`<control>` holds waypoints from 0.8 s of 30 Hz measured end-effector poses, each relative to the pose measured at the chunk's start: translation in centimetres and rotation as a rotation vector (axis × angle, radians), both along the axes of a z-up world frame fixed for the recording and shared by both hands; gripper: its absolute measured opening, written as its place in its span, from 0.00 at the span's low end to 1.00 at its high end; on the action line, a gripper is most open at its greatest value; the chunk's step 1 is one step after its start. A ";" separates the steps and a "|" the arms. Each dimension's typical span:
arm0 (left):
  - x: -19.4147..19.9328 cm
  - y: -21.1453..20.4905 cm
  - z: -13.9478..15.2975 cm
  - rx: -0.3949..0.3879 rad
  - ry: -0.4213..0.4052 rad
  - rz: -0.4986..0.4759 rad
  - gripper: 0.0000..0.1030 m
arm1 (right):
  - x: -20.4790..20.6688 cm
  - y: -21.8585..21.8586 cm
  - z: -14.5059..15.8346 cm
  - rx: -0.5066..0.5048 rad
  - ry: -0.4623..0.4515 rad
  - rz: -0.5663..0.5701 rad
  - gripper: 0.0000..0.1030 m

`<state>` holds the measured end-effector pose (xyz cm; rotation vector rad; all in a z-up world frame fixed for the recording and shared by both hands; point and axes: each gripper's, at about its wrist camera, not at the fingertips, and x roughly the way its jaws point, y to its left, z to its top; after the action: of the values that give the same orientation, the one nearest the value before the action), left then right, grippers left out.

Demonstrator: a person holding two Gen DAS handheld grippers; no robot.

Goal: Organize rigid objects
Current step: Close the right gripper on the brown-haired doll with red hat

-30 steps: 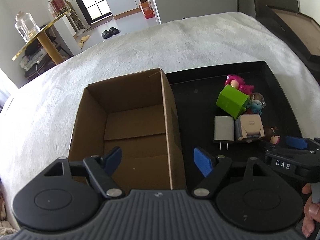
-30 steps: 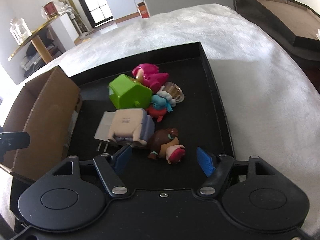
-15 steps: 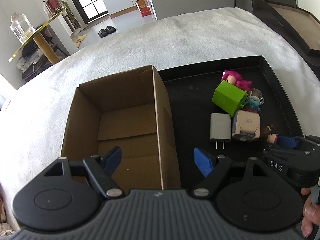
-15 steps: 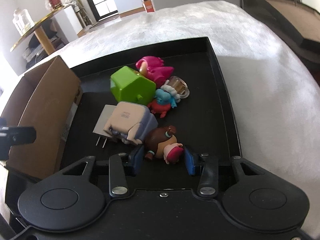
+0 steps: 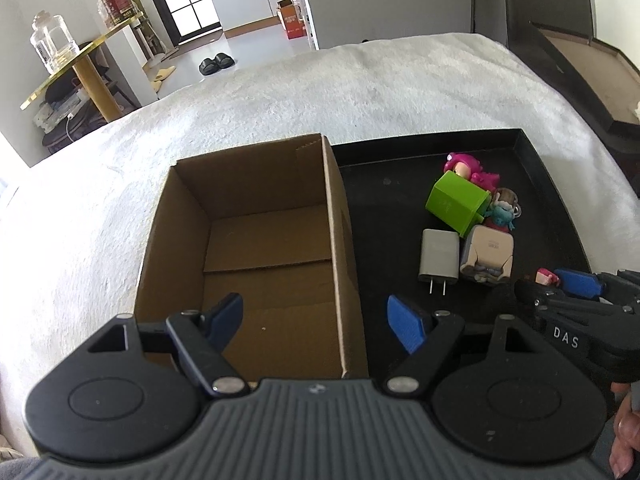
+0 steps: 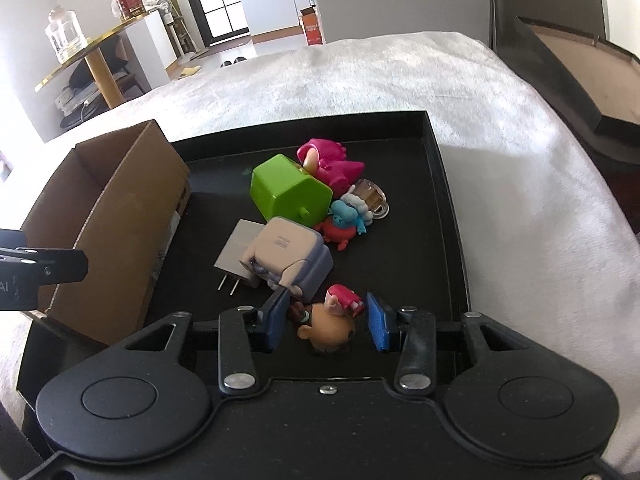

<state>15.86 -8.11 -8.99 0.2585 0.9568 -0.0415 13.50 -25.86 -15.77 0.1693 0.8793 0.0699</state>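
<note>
My right gripper (image 6: 326, 322) is shut on a small brown doll figure with a red hat (image 6: 330, 318) and holds it just above the black tray (image 6: 448, 216). On the tray lie a green block (image 6: 288, 192), a pink figure (image 6: 330, 162), a blue-and-red figure (image 6: 344, 222), a beige-and-lilac toy (image 6: 288, 256) and a grey charger plug (image 6: 236, 248). My left gripper (image 5: 316, 318) is open and empty over the near end of the empty cardboard box (image 5: 256, 240). The right gripper also shows in the left wrist view (image 5: 560, 280).
The box stands on the tray's left part (image 5: 380, 176), on a white fluffy cover (image 5: 280, 100). A small glass mug charm (image 6: 372, 198) lies by the figures. A gold side table with a glass jar (image 5: 52, 40) stands far left, off the bed.
My right gripper closed on the brown doll figure and lifted it, turning it between the jaws. My left gripper stayed open and drew back slightly over the box.
</note>
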 end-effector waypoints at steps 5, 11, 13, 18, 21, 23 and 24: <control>-0.7 1.1 0.7 -0.032 -0.008 0.005 0.77 | -0.3 0.4 1.4 -0.024 -0.018 -0.013 0.40; -1.5 3.1 1.6 -0.076 -0.025 0.027 0.77 | -0.6 2.0 3.3 -0.052 -0.051 -0.007 0.40; -1.6 3.9 1.8 -0.094 -0.030 0.039 0.77 | -0.7 2.7 3.9 -0.061 -0.060 0.004 0.40; -1.8 5.8 2.5 -0.140 -0.046 0.050 0.77 | -0.7 4.4 5.3 -0.092 -0.076 0.013 0.40; -1.7 6.9 2.7 -0.179 -0.049 0.057 0.77 | -0.6 5.3 6.1 -0.114 -0.082 0.014 0.40; -1.7 7.7 2.7 -0.201 -0.043 0.064 0.77 | -0.7 6.0 6.6 -0.130 -0.089 0.015 0.40; -1.7 8.0 2.6 -0.205 -0.043 0.064 0.77 | -0.6 6.3 6.8 -0.136 -0.093 0.014 0.40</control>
<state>14.18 -0.12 -6.35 0.0398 0.9099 -0.0740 12.87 -19.59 -8.94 0.0330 0.7893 0.0306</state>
